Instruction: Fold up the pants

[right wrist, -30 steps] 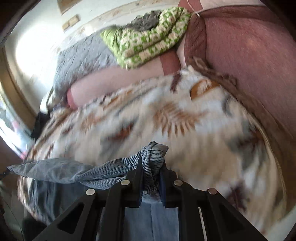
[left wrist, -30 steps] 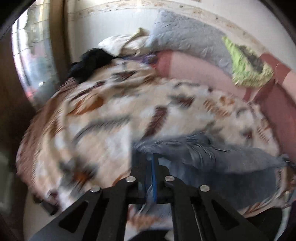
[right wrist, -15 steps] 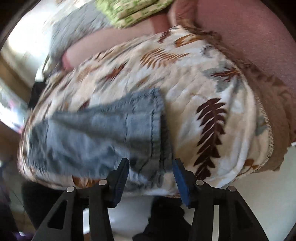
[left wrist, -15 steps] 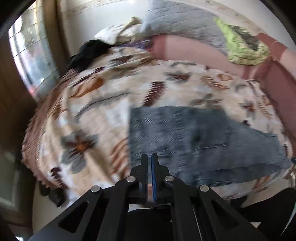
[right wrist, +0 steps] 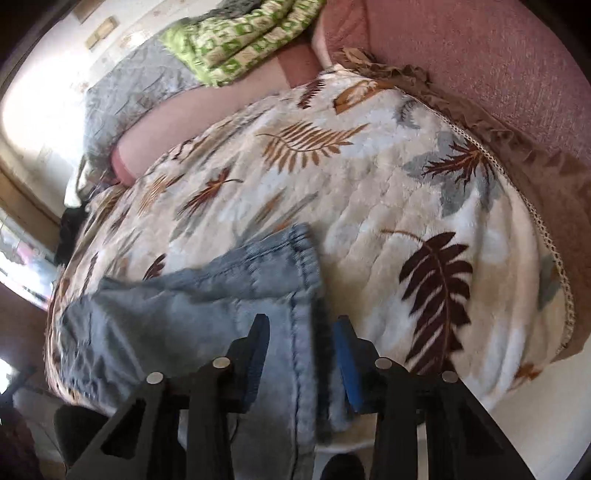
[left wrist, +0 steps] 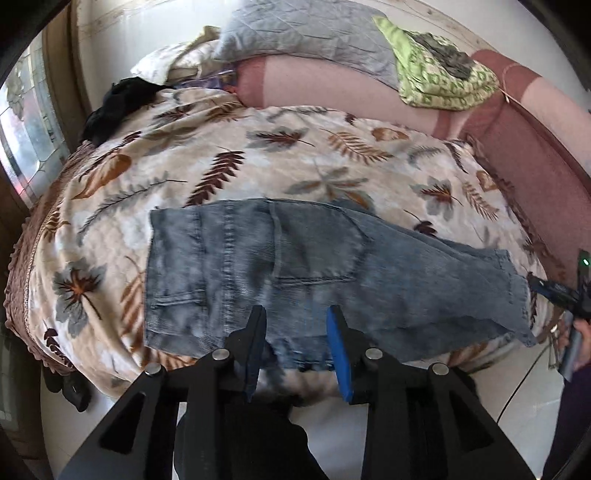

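The pants (left wrist: 295, 258) lie flat on the bed (left wrist: 258, 155), spread over the leaf-print blanket (right wrist: 369, 192), with their long axis running from the left of the left wrist frame toward the lower right, roughly along the bed's near edge. In that view the left tongs (left wrist: 295, 343) sit at the bottom centre with their two fingers spread apart and nothing between them; the denim's near edge lies just beyond and partly between the tips, so the cloth is straight ahead of them and close. The wider end with the back pockets fills the left and middle of the frame, and the narrower end tapers to the right, where its corner hangs just past the blanket's edge. In the right wrist view the right tongs (right wrist: 299, 350) are also spread and grip nothing; the stitched hem of the pants (right wrist: 258, 295) runs up the frame between the fingers, with the denim trailing off to the lower left. Each pair of tongs is therefore near its own end of the garment, the right one nearest the hem and the left one nearest the middle of the near edge. Open blanket lies above the pants in both views, giving room to fold away from the near edge; farther up, pillows (left wrist: 314, 33) and a green cloth (left wrist: 436, 81) line the far side.
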`<state>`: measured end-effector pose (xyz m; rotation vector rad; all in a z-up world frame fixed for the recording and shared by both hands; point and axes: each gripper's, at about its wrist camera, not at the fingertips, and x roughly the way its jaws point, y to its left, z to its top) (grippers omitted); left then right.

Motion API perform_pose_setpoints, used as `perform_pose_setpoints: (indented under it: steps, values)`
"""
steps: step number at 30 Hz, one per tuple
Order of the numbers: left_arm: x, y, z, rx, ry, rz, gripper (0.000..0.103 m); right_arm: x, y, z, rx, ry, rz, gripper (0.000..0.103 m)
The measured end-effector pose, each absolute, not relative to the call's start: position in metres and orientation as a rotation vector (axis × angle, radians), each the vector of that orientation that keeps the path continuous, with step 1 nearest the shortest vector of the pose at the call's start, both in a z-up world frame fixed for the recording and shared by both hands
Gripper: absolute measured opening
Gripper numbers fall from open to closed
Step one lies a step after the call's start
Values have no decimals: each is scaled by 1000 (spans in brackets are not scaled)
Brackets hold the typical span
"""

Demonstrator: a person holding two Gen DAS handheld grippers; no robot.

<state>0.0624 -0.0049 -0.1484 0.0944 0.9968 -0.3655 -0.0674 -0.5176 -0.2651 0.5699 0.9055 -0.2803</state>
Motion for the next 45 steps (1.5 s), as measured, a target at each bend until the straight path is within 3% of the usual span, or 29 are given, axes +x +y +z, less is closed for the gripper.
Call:
perform_pose_setpoints:
  steps: [8, 10, 13, 21, 28, 36, 43, 45]
  values:
    - [66, -34, -138, 132, 984, -394, 35, -41, -513, -287, 486, 995, -248, 38]
    - [69, -38, -141, 131, 990, -400, 35, -35, -505, -287, 395, 1021, -265, 14]
    - [73, -35, -147, 121, 1012, -401, 35, -29, -497, -275, 304, 1029, -284, 11]
    - [94, 5, -162, 54, 1050, -282, 35, -14, -512, -218, 320, 801, -367, 10]
    - [101, 40, -180, 38, 1073, -183, 35, 22, -545, -285, 473, 880, -459, 14]
    - [100, 106, -205, -29, 1104, -66, 40, -66, -520, -249, 617, 776, -276, 14]
    - [87, 114, -204, -28, 1066, -128, 40, -109, -489, -278, 891, 781, -79, 14]
    - [83, 113, -199, -46, 1050, -157, 51, -105, -484, -295, 932, 798, -101, 14]
